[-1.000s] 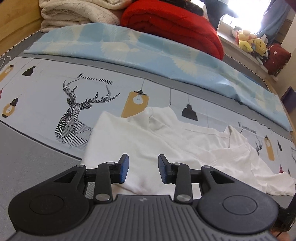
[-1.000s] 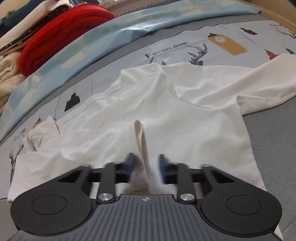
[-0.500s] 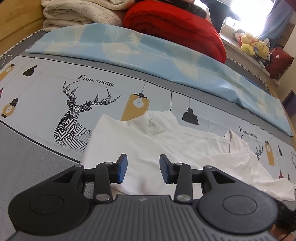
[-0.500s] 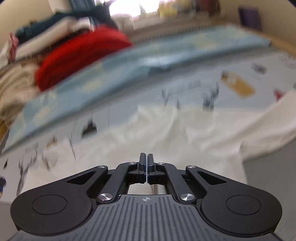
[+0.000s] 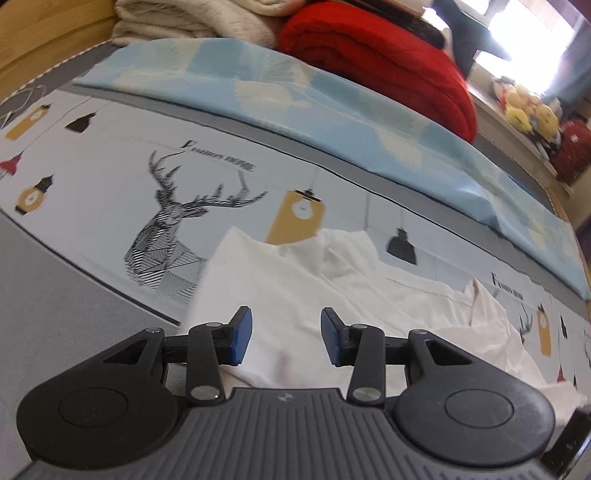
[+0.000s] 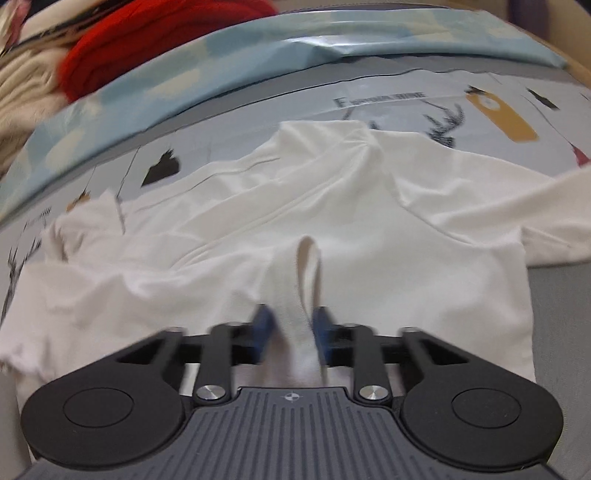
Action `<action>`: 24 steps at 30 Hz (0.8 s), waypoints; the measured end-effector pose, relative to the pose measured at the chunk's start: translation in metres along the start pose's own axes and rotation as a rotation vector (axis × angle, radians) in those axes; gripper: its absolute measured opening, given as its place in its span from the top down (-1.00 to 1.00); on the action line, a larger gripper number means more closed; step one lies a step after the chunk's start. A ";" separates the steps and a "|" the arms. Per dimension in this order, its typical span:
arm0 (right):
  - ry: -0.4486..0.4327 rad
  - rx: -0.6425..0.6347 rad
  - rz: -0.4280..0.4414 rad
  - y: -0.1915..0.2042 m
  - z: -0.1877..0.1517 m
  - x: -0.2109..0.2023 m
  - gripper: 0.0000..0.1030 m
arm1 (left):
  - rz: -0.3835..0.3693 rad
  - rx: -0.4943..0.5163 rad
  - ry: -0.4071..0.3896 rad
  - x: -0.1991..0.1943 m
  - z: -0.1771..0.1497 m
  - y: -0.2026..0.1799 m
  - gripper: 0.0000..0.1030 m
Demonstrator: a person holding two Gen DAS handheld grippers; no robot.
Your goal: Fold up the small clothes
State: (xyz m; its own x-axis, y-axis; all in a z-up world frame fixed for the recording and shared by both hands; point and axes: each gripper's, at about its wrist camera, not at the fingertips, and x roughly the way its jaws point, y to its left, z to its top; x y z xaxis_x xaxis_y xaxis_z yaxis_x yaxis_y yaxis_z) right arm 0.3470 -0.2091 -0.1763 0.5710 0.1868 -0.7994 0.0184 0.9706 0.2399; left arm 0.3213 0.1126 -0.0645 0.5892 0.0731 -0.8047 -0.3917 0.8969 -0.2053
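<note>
A small white long-sleeved top [image 5: 295, 280] lies spread on the printed bed sheet [image 5: 92, 177]. It also shows in the right wrist view [image 6: 332, 206], creased, with a raised ridge of fabric [image 6: 308, 273] in the middle. My left gripper [image 5: 285, 336] is open just above the top's near hem, empty. My right gripper [image 6: 291, 328] is open, its blurred blue pads standing either side of the raised ridge without pinching it.
A light blue quilt [image 5: 332, 110] runs along the far side of the bed. Behind it are a folded red blanket [image 5: 388, 62] and cream blankets [image 5: 192, 18]. Plush toys [image 5: 524, 110] sit by the window. The grey bed border [image 5: 55, 295] lies near left.
My right gripper was shut half a second ago and has opened around the fabric ridge, and its view has dropped back onto the top. My left gripper stays open, shifted slightly.
</note>
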 end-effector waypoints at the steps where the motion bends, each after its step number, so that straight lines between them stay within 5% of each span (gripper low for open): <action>1: -0.003 -0.013 -0.002 0.002 0.001 -0.001 0.80 | 0.007 -0.014 -0.001 0.000 0.001 0.003 0.12; 5: -0.051 -0.026 0.017 0.002 0.008 -0.011 0.90 | 0.040 -0.057 -0.008 0.003 0.005 0.014 0.12; 8: -0.215 0.013 0.066 -0.007 0.025 -0.042 0.90 | 0.056 -0.092 -0.008 0.003 0.008 0.023 0.12; 11: -0.349 -0.010 -0.044 -0.023 0.037 -0.059 0.90 | 0.066 -0.102 -0.003 0.005 0.009 0.026 0.12; 13: -0.279 0.058 -0.139 -0.048 0.042 -0.045 0.90 | 0.064 -0.102 0.006 0.008 0.007 0.026 0.12; 16: -0.181 0.184 -0.161 -0.087 0.045 -0.030 0.90 | 0.050 -0.083 0.022 0.014 0.003 0.020 0.12; 24: -0.205 0.146 -0.191 -0.098 0.052 -0.036 0.90 | 0.020 0.016 0.100 0.044 -0.015 -0.003 0.11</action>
State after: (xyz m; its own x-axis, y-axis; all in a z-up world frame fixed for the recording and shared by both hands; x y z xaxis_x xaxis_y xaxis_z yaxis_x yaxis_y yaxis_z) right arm 0.3671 -0.3188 -0.1427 0.6993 -0.0457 -0.7134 0.2504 0.9504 0.1846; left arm 0.3377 0.1068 -0.1082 0.5080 0.0481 -0.8600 -0.3911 0.9025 -0.1806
